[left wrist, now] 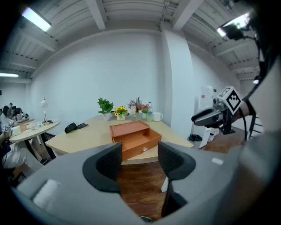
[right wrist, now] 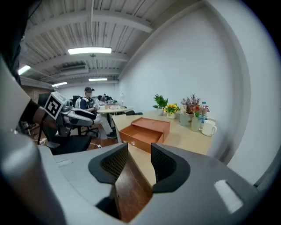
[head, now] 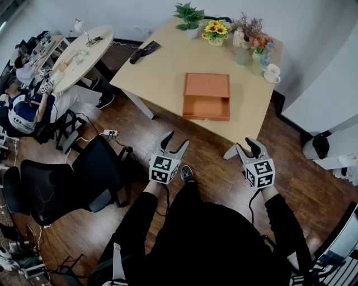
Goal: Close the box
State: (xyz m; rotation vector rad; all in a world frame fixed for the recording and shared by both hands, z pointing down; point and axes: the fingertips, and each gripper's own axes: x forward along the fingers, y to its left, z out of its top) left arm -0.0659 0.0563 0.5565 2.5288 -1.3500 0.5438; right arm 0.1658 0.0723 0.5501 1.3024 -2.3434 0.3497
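Note:
An orange wooden box (head: 206, 89) sits near the front edge of the light wood table (head: 168, 67), and its drawer (head: 205, 108) is pulled out toward me. It also shows ahead as the box (left wrist: 131, 134) in the left gripper view and the box (right wrist: 147, 131) in the right gripper view. My left gripper (head: 175, 143) hovers over the floor, short of the table and left of the drawer. It stands open with nothing between its jaws. My right gripper (head: 244, 147) is level with it at the table's near right corner, also open and empty. Neither touches the box.
At the table's far edge stand a potted plant (head: 189, 17), sunflowers (head: 216, 29), bottles and a white mug (head: 272, 73). A black pouch (head: 143, 52) lies at the far left. A black office chair (head: 67, 179) is on my left, with a round table (head: 84, 47) and seated people beyond.

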